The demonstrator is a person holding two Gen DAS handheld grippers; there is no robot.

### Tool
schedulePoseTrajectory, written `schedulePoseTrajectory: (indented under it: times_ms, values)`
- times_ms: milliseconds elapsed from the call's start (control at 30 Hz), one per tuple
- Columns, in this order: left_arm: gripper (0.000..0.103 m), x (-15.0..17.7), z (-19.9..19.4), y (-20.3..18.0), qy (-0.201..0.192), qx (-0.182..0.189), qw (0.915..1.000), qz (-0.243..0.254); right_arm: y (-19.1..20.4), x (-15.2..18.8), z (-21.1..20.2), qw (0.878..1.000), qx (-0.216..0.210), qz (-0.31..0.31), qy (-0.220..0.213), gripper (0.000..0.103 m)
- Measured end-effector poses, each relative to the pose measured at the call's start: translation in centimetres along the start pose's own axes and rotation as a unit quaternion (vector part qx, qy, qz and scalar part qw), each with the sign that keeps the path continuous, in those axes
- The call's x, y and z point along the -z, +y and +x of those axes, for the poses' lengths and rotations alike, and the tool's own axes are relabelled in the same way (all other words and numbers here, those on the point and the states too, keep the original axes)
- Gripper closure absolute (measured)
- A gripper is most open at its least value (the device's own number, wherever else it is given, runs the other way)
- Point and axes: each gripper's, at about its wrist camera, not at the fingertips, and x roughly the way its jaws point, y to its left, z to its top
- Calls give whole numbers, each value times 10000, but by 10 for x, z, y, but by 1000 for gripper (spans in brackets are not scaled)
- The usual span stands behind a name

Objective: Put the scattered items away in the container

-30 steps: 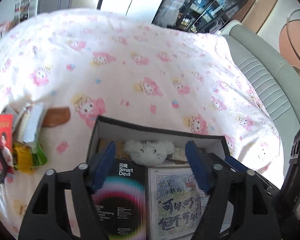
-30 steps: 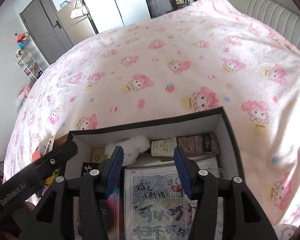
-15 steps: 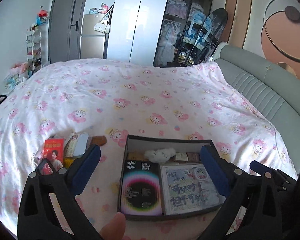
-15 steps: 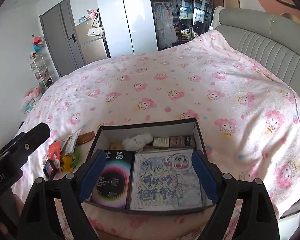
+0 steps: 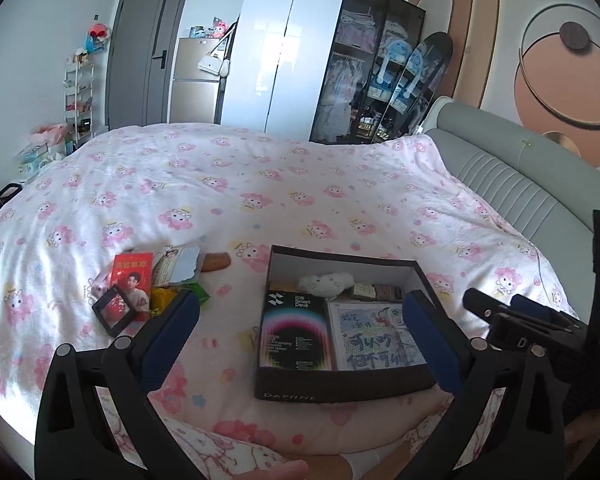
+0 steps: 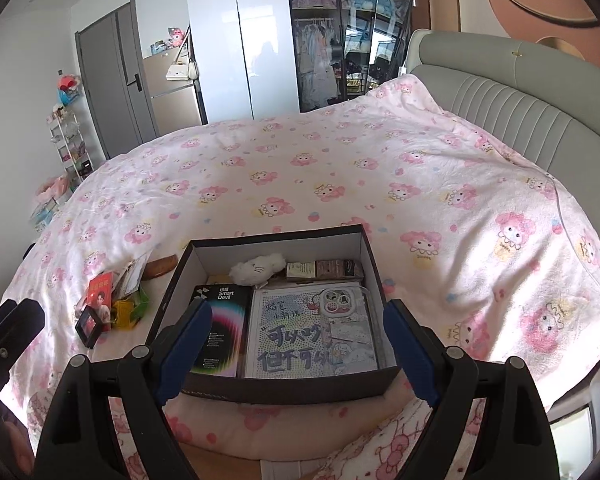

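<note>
Ahead of both sets of jaws lies the bed (image 5: 260, 184), covered in a white blanket printed with pink cartoon figures. On it, straight beyond the right gripper (image 6: 298, 344), sits the dark open box (image 6: 300, 388), its near wall just past the blue pads. The left gripper (image 5: 300, 340) looks over the same box (image 5: 332, 386) from a little farther back, and the right gripper shows at that view's right edge.

Both jaws are spread as wide as they go, having just been opening, and nothing is between either pair.

Inside the box, a white booklet with bold handwritten characters (image 6: 300, 332) fills the right half, with a clear phone case (image 6: 340, 312) lying on top of it. Beside it on the left is a black package with a rainbow arc (image 6: 220, 328). Along the far wall lie a white plush (image 6: 258, 268) and small flat packets.

Left of the box, beyond the left gripper's left pad, a scattered pile rests on the blanket: a red card (image 5: 134, 276), a small black frame (image 5: 114, 310), yellow and green wrappers (image 5: 172, 294), paper cards and a brown comb (image 5: 216, 262).
</note>
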Motion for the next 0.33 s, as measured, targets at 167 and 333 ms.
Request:
schedulePoseTrajectory:
  times_ms: [167,333]
  values:
    - [0,4,1,-5,61,-194,9998,90,0,3,-4,9999,-150,5,24,16]
    - [0,9,5,-16,144,-361,9988,285,1,6,-5,9998,-172,-44,24,16]
